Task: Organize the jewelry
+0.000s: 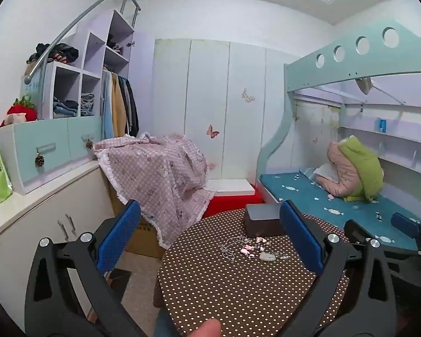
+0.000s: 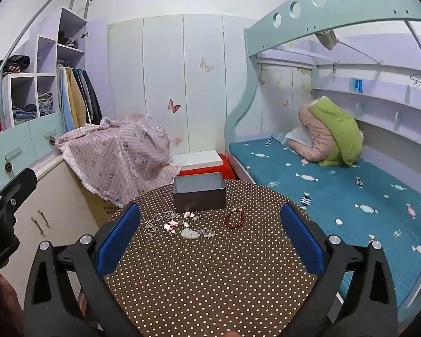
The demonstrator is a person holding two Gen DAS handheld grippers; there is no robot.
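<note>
both the left gripper (image 1: 210, 238) and the right gripper (image 2: 210, 238) have their jaws spread wide with nothing pinched, held above the near part of the dotted round table (image 2: 210, 286). the jewelry lies loose on the tablecloth ahead of the fingertips, untouched: a silver chain (image 2: 154, 224), small pink pieces (image 2: 172, 224), a pale pendant (image 2: 190, 233) and a red bead bracelet (image 2: 235, 218). an open grey box (image 2: 199, 192) stands just behind them at the table's far side.
</note>
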